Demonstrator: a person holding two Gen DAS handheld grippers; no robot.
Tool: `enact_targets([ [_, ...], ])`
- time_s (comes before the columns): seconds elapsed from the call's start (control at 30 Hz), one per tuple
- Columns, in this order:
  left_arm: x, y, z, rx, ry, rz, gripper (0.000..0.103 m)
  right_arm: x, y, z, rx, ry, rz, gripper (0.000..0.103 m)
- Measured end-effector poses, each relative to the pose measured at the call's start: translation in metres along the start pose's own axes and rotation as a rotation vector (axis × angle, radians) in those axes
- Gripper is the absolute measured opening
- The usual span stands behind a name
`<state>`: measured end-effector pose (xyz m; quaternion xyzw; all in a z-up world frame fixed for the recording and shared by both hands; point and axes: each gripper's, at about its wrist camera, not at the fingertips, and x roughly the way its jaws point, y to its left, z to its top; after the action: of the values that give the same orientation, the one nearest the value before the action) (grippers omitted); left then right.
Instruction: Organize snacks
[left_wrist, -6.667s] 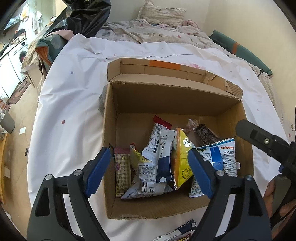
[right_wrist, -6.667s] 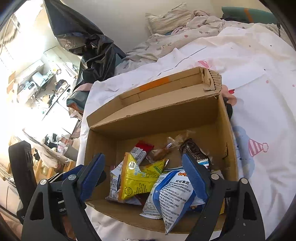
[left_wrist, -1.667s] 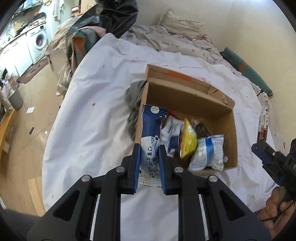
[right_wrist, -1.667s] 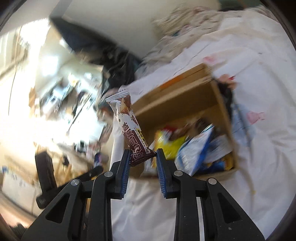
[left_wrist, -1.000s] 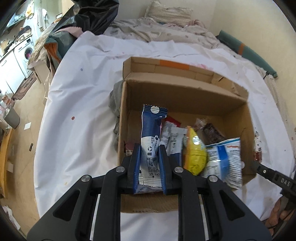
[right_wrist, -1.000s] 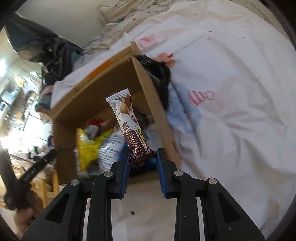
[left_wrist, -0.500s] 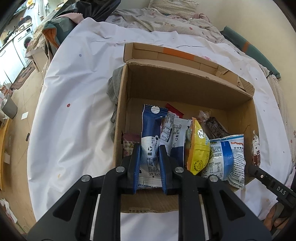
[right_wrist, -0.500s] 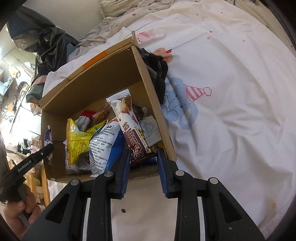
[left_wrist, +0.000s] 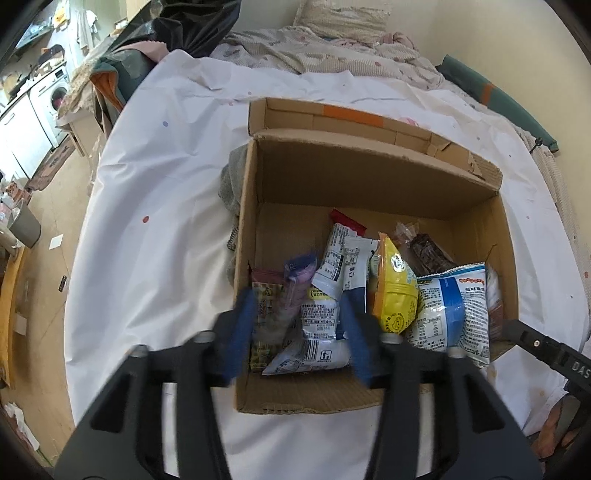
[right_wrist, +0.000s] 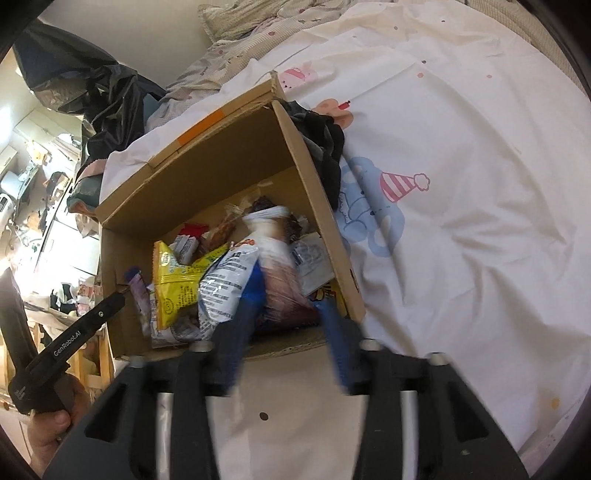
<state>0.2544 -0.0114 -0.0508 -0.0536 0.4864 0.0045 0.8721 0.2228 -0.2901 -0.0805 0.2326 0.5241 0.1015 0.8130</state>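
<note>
The open brown cardboard box (left_wrist: 317, 395) on the bed held upright snack packets, including a yellow crinkled bag (left_wrist: 393, 291). Left gripper (left_wrist: 301, 332) and right gripper (right_wrist: 290, 321) both stood apart, empty, over it.

Cardboard box (right_wrist: 317, 206), open-topped, on a white printed sheet (right_wrist: 461, 184); contents include a yellow packet (right_wrist: 173, 280), a blue-and-white bag (right_wrist: 225, 284) and a blurred brown wrapper (right_wrist: 275, 273). Right gripper (right_wrist: 286, 328) at the box's near edge, blue fingers parted, motion-blurred. Dark cloth (right_wrist: 325, 147) bunched against the box's right wall.
</note>
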Motion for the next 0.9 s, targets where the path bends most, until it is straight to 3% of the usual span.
enact_targets([
  [0.2, -0.014, -0.002, -0.004, 0.015, -0.042, -0.009, 0.081, -0.007, 0.010, -0.002, -0.040, -0.030, -0.014, 0.069],
  [0.43, -0.039, 0.003, -0.007, 0.018, -0.128, -0.023, 0.082, -0.034, 0.026, -0.004, -0.109, -0.141, -0.006, 0.086],
  [0.73, -0.092, 0.001, -0.027, 0.063, -0.273, 0.000, 0.082, -0.071, 0.057, -0.027, -0.243, -0.252, -0.010, 0.095],
  [0.9, -0.112, 0.002, -0.051, 0.089, -0.276, -0.005, 0.082, -0.095, 0.063, -0.049, -0.300, -0.307, 0.000, 0.100],
])
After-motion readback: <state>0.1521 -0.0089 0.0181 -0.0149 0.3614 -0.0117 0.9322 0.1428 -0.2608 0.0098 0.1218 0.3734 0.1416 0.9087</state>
